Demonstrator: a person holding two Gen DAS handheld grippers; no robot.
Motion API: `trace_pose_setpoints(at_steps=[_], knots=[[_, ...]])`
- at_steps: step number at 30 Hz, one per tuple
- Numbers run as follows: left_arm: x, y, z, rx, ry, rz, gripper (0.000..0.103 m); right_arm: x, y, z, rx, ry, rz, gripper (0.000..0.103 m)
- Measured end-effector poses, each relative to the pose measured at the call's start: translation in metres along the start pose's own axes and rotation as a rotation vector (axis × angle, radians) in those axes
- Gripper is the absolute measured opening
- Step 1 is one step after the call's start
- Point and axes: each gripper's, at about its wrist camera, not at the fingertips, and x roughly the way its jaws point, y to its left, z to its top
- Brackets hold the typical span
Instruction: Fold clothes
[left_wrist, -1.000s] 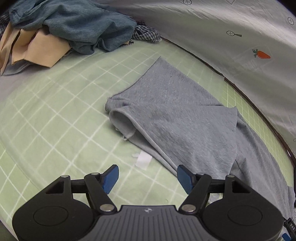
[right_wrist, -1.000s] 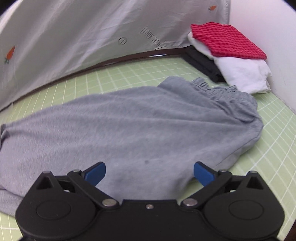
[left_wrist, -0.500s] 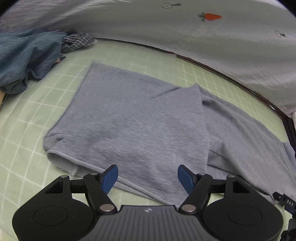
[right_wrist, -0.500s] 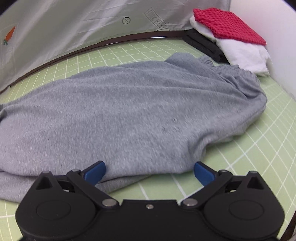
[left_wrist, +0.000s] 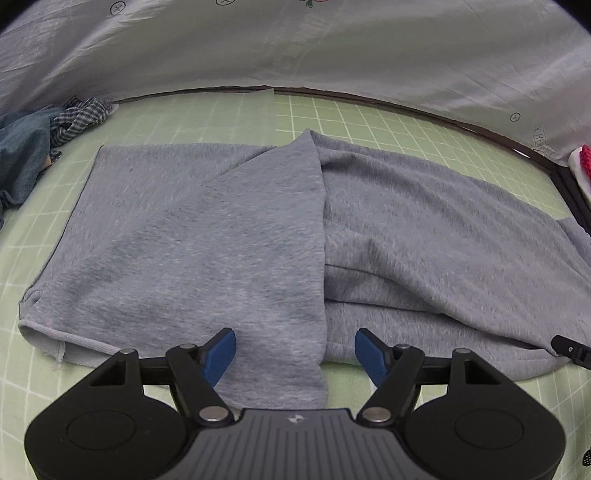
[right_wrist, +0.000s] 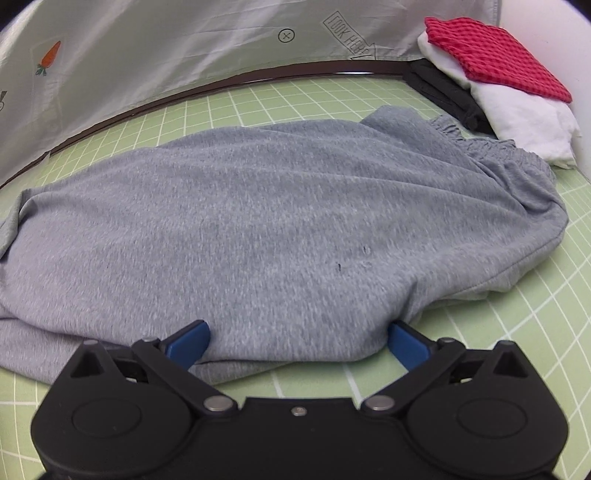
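Grey sweatpants (left_wrist: 229, 236) lie spread on the green grid mat (left_wrist: 240, 110), one leg folded over the rest, with a fold edge running down the middle. My left gripper (left_wrist: 295, 350) is open, its blue fingertips either side of the folded leg's near corner, just above it. In the right wrist view the same pants (right_wrist: 258, 229) bulge in a mound, elastic waistband (right_wrist: 495, 147) at the far right. My right gripper (right_wrist: 297, 341) is open, its fingertips straddling the near bulging edge of the cloth.
A heap of blue denim and checked clothes (left_wrist: 33, 147) lies at the far left. A folded stack, red checked on white on black (right_wrist: 498, 85), sits at the far right. A white printed sheet (right_wrist: 166, 48) hangs behind the mat (right_wrist: 517, 314).
My left gripper has swung right from the leg opening and come low over the folded leg's corner. My right gripper has drawn back to the near edge of the pants.
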Motion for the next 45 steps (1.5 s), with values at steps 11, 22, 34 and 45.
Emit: trace_pose_setpoints(at_steps=[11, 22, 34, 45], knots=[[-0.021, 0.038, 0.020, -0.007, -0.071, 0.073, 0.003, 0.001, -0.001, -0.001, -0.026, -0.026, 0.017, 0.103], [0.001, 0.136, 0.121, 0.006, -0.196, 0.224, 0.003, 0.002, 0.002, -0.002, 0.017, -0.031, -0.017, 0.103], [0.011, 0.162, 0.139, -0.118, -0.193, 0.010, 0.041, 0.007, 0.015, -0.001, 0.133, -0.070, -0.113, 0.103], [0.009, 0.132, 0.039, -0.201, -0.096, -0.088, 0.050, 0.007, 0.015, -0.005, 0.123, -0.104, -0.109, 0.103]])
